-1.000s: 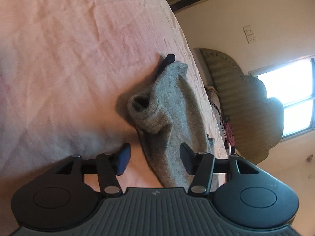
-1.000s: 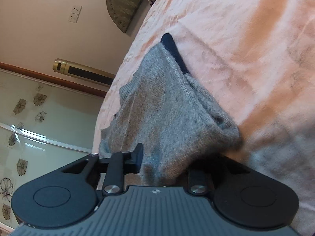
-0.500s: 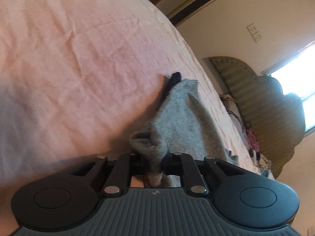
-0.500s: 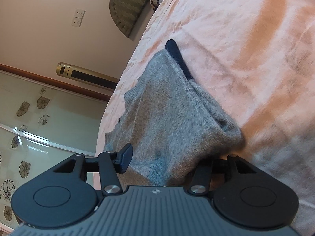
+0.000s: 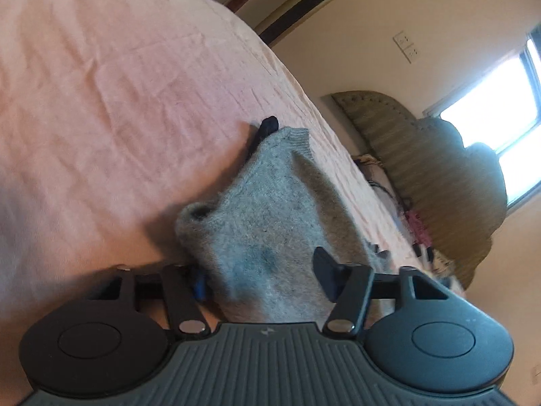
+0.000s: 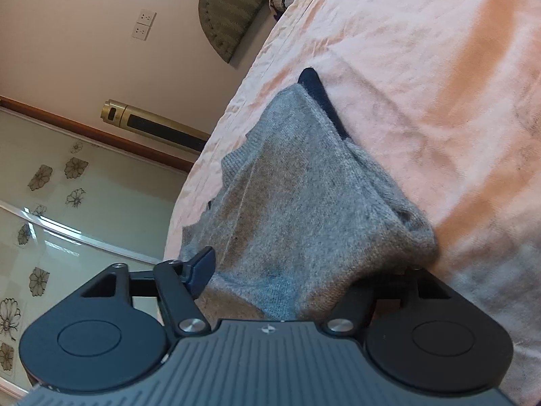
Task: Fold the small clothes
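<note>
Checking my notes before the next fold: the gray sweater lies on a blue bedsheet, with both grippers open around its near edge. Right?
Not quite: the bedsheet is pink, not blue, as the left wrist view shows. The gray sweater does lie on it, with the left gripper and right gripper open around its near edge.

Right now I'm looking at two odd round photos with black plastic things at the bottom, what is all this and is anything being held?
Each photo comes from a camera on a hand-held, two-fingered gripper, looking along its fingers. One shows the left gripper, the other the right gripper. A small grey knitted garment lies on a pink bedsheet, with something dark poking out beneath its far end. Both grippers are open with the garment's near edge between their fingers, not clamped, so nothing is held.
</note>
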Demonstrator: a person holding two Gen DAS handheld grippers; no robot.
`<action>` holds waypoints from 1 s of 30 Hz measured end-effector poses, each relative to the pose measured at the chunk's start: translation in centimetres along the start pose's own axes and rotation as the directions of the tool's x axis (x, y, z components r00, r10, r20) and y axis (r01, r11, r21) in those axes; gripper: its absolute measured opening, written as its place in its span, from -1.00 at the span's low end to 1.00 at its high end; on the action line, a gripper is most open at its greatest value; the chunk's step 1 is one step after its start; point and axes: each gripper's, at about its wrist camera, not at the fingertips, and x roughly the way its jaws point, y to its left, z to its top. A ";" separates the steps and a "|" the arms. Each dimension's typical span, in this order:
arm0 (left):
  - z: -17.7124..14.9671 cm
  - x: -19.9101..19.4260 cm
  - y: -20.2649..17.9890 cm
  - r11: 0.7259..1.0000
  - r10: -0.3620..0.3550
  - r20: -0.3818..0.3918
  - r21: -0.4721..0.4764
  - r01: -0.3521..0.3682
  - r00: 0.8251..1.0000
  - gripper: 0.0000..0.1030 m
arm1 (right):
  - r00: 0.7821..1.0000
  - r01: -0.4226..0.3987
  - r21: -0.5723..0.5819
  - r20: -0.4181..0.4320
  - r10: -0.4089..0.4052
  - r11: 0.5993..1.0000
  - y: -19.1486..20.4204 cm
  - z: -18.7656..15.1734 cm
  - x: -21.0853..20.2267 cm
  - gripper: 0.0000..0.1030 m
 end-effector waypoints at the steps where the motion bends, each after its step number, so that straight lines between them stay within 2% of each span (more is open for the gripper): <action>1: 0.1 0.7 0.0 0.999 0.042 -0.026 0.013 -0.042 0.999 -0.90 | 0.999 0.025 0.001 -0.033 -0.025 1.000 -0.1 0.0 0.7 -0.49; 2: 0.4 0.9 0.5 0.999 0.035 -0.037 -0.012 -0.036 0.999 -0.91 | 0.997 0.042 0.010 -0.059 -0.041 0.999 -0.4 0.0 1.3 -0.77; 4: 0.9 -0.3 0.6 1.000 0.001 -0.020 -0.013 -0.002 1.000 -0.92 | 0.998 0.055 -0.007 -0.042 -0.056 0.998 -0.8 -0.2 1.5 -0.77; 7: 1.2 -3.9 0.0 0.995 -0.080 0.011 0.056 0.080 0.997 -0.93 | 0.999 0.032 -0.035 -0.013 -0.033 0.999 -0.2 -0.5 0.3 -0.77; 11: 0.4 -9.1 1.0 0.986 -0.144 -0.027 0.075 0.146 0.989 -0.93 | 0.999 -0.006 -0.099 -0.041 0.002 0.995 0.2 -1.1 -2.6 -0.78; 13: -0.8 -11.0 2.8 0.989 -0.130 -0.062 0.066 0.134 0.990 -0.92 | 0.997 -0.014 -0.102 -0.073 0.006 0.995 -0.8 -1.7 -4.4 -0.78; 16: -3.0 -11.9 6.1 0.993 -0.053 -0.172 0.092 0.069 0.984 -0.90 | 0.990 0.000 -0.073 -0.142 -0.010 0.997 -3.2 -3.9 -6.5 -0.76; 18: -2.9 -13.2 7.4 0.993 -0.022 -0.156 0.112 0.040 0.987 -0.88 | 0.985 0.015 -0.080 -0.168 -0.028 0.997 -3.9 -5.3 -7.8 -0.71; 19: -2.1 -14.0 7.8 0.993 -0.025 -0.131 0.113 0.040 0.991 -0.80 | 0.986 0.007 -0.077 -0.167 -0.020 0.997 -4.0 -5.4 -8.6 -0.54; 20: -1.1 -14.6 7.7 0.992 -0.025 -0.106 0.124 0.038 0.994 -0.60 | 0.987 0.007 -0.082 -0.157 -0.020 0.997 -3.9 -4.9 -9.4 -0.40; 21: 0.2 -15.2 7.2 0.989 -0.017 -0.060 0.146 0.026 0.998 -0.45 | 0.992 0.022 -0.103 -0.119 -0.034 0.994 -3.4 -4.0 -10.4 -0.07; 22: 1.4 -15.7 6.3 0.985 -0.002 0.011 0.175 0.000 1.000 -0.04 | 0.996 0.044 -0.148 -0.066 -0.054 0.988 -2.5 -2.9 -11.2 0.27; 23: 2.4 -15.9 5.2 0.976 0.001 0.086 0.218 -0.020 0.996 0.52 | 0.997 0.075 -0.211 -0.001 -0.077 0.975 -1.2 -1.7 -11.8 0.34; 24: 3.4 -15.6 3.8 0.960 -0.001 0.156 0.277 -0.043 0.988 0.70 | 0.995 0.100 -0.268 0.046 -0.091 0.958 0.0 -0.3 -12.0 0.34; 26: 4.8 -13.7 0.4 0.911 -0.025 0.222 0.408 -0.069 0.975 0.73 | 0.993 0.115 -0.358 0.073 -0.095 0.927 2.7 2.4 -10.5 0.34; 28: 5.8 -10.1 -2.5 0.857 -0.042 0.182 0.512 -0.059 0.982 0.73 | 0.997 0.082 -0.413 0.037 -0.073 0.907 4.5 4.7 -7.6 0.33; 30: 6.9 -5.2 -4.2 0.835 -0.034 0.074 0.549 -0.013 0.997 0.72 | 0.996 0.070 -0.447 -0.014 -0.085 0.892 5.8 7.0 -3.6 0.25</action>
